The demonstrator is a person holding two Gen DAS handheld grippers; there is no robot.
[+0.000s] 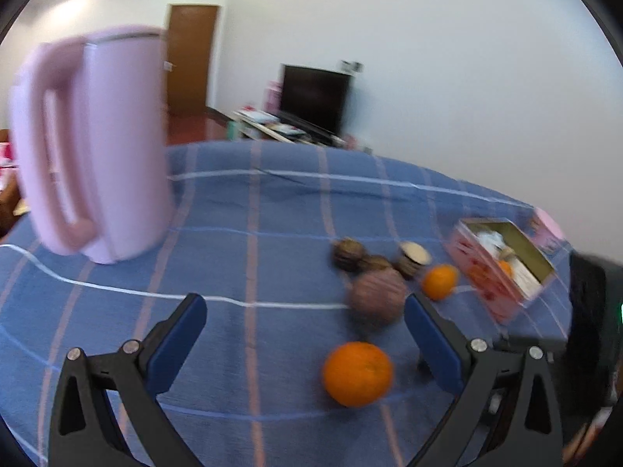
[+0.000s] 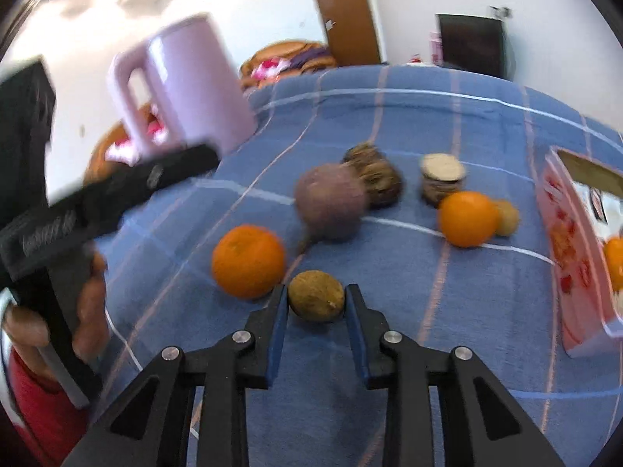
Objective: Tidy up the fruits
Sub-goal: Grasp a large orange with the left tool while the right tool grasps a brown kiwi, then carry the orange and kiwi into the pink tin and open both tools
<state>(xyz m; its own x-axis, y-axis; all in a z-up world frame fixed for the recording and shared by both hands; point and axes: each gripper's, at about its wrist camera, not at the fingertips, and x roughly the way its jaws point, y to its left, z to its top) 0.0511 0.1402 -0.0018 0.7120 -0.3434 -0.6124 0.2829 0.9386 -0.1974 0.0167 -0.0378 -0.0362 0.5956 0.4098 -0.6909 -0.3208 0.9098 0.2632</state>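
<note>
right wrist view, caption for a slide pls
Right tool closed around a brown kiwi, oranges nearby on the blue cloth.

A home living room; television (image 1: 313,99), wooden door (image 1: 190,58), clothed table (image 1: 272,202).

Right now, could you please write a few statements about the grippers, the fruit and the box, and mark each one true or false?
1. The right gripper is closed on a brown kiwi. True.
2. The left gripper holds an orange. False: its jaws are wide open and empty; the nearest orange lies on the blue tablecloth.
3. The pink kettle stands upright on the tablecloth. True.
4. The pink box is closed. False: it is open, with an orange inside.
5. Two oranges lie loose on the cloth. True.
</note>
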